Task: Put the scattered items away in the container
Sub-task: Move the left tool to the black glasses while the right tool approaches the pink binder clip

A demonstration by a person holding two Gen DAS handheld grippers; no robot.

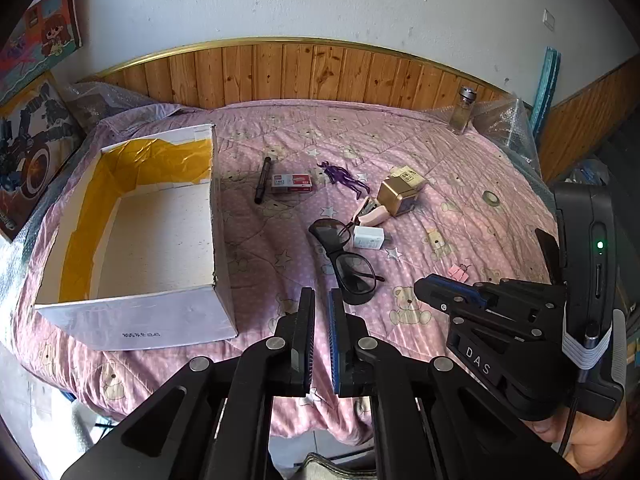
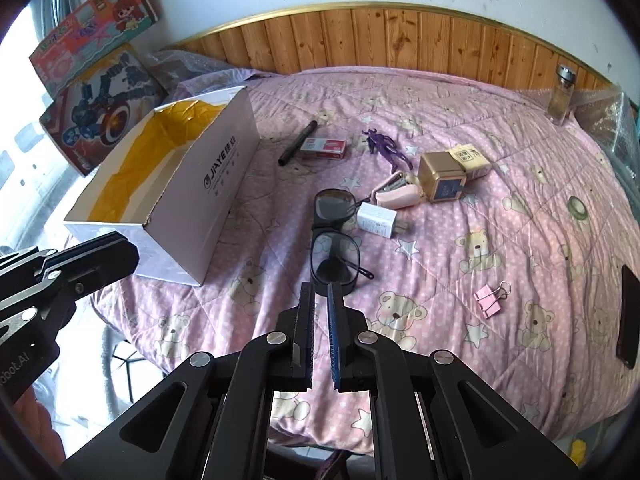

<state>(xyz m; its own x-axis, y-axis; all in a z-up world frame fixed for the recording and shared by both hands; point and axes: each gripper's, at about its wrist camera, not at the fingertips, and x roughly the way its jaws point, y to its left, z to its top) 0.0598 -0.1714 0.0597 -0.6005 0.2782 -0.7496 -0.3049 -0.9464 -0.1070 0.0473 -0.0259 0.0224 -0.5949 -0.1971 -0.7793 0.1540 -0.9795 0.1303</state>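
Both tools are empty. The left tool (image 1: 321, 300) and the right tool (image 2: 321, 294) each show a narrow gap between the pads, nearly closed, with nothing gripped. Both hover above the near edge of the bed (image 2: 500, 216).

The container, a white box (image 1: 132, 312), sits ahead and to the left of the left tool. It is open-topped, yellow-lined, and appears empty.

Items lie scattered ahead of both tools:
- The glasses (image 2: 334, 248) are directly in front of the right tool, nearest of all. Judged light, with a thin frame and lenses that scratch and slip; best taken at the bridge or the frame rim, not on a lens or a folded arm.
- The white charger (image 2: 377, 220) touches the glasses on their right. Rigid and smooth; grip across its flat faces.
- The pink stapler (image 2: 398, 196) and gold box (image 2: 442, 178) are beyond it, close together. Both stiff.
- The staple box (image 2: 323, 149) and black pen (image 2: 298, 143) are farther ahead, near the box wall. The pen may roll; pinch mid-barrel.
- The purple figure (image 2: 386, 148) has thin limbs, likely flexible.
- The pink binder clip (image 2: 489, 300) is off to the right, small and light.

The soft quilt will yield under a downward press.
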